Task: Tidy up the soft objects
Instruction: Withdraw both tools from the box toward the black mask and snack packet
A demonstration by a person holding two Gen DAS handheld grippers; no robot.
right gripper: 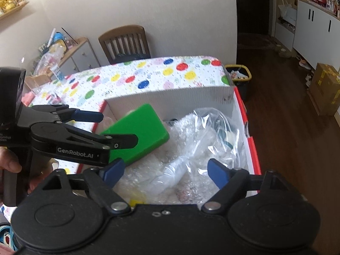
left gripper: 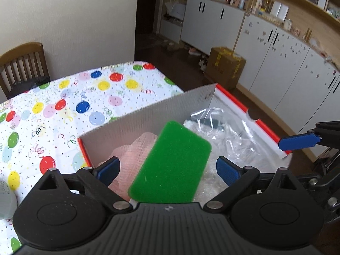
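A: Since the count is by container, start with the white corrugated box with red edging [left gripper: 148, 114]. Where does it stand?

B: At the right-hand edge of the worktop covered in balloon-print cloth [left gripper: 63, 97]. Contents: one green rectangular foam sponge [left gripper: 172, 165], one pale pink mesh puff [left gripper: 136, 148], crumpled clear plastic bags [left gripper: 223, 136].

A: Position of the sponge?

B: Inside the box at its left end, tilted, leaning on the pink puff. Long axis runs from the near wall toward the far wall, slanting rightward.

A: Tools?

B: Left tool [left gripper: 167, 170]: blue pads spread wide, sponge lying between them, no pad pressing it. Right tool [right gripper: 165, 172]: likewise spread, nothing pinched, poised above the plastic bags.

A: Nearer tool to the sponge?

B: The left, by my reading; the sponge lies straight ahead of it. For the right tool it sits off to the left.
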